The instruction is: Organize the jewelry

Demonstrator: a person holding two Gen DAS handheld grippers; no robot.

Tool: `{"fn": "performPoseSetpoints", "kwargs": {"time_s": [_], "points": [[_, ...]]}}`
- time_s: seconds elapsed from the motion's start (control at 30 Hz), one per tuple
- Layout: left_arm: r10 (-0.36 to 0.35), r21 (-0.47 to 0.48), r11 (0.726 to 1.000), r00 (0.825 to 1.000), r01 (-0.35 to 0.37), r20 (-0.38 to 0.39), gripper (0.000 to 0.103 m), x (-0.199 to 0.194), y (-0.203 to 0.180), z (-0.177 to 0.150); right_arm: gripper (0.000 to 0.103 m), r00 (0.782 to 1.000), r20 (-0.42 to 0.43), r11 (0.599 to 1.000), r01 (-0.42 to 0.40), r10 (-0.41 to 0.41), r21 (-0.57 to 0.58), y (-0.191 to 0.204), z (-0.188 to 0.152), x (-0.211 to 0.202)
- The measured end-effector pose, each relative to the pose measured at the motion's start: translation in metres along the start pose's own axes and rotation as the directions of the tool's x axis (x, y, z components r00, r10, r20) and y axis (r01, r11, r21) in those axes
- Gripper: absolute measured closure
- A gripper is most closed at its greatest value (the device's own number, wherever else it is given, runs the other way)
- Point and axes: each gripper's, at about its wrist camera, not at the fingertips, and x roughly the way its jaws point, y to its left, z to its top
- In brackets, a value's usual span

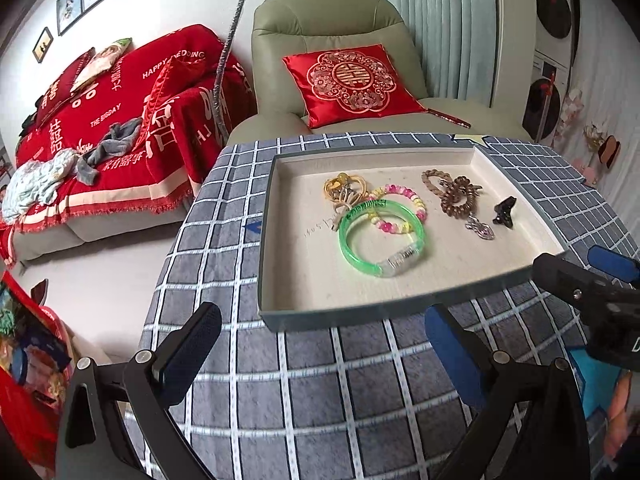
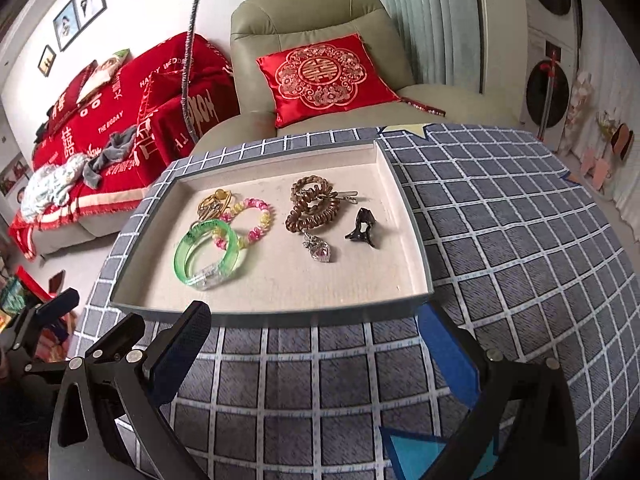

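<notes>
While both the left tongs [image 1: 320, 344] and the right tongs [image 2: 316, 344] wait wide apart and empty above the desk [image 2: 500, 240], all the jewelry [image 2: 256, 220] lies inside the tray [image 2: 272, 314], either sorted already or awaiting sorting.

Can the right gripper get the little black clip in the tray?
Probably yes. The right gripper is open and empty, and the black clip lies alone on the tray floor, with only the low rim to cross.
</notes>
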Motion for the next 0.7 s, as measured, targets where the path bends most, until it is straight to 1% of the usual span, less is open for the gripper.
{"fn": "performPoseSetpoints", "kwargs": {"time_s": [0.13, 0.4, 0.7], "points": [[0.005, -0.023, 1.0, 1.0, -0.005, 0.025, 0.0, -0.011, 0.001, -0.008, 0.0, 0.999, 0.033, 1.0, 0.018, -0.018, -0.02, 0.003, -0.007, -0.011], [0.024, -0.037, 0.999, 0.999, -0.022, 0.045, 0.0, -0.023, 0.0, -0.015, 0.0, 0.995, 0.088, 0.997, 0.057, -0.051, -0.06, 0.009, -0.015, -0.028], [0.035, -0.043, 0.999, 0.997, -0.032, 0.071, 0.0, -0.034, -0.003, -0.019, 0.0, 0.992, 0.111, 0.995, 0.075, -0.068, -0.061, 0.008, -0.022, -0.038]]}}
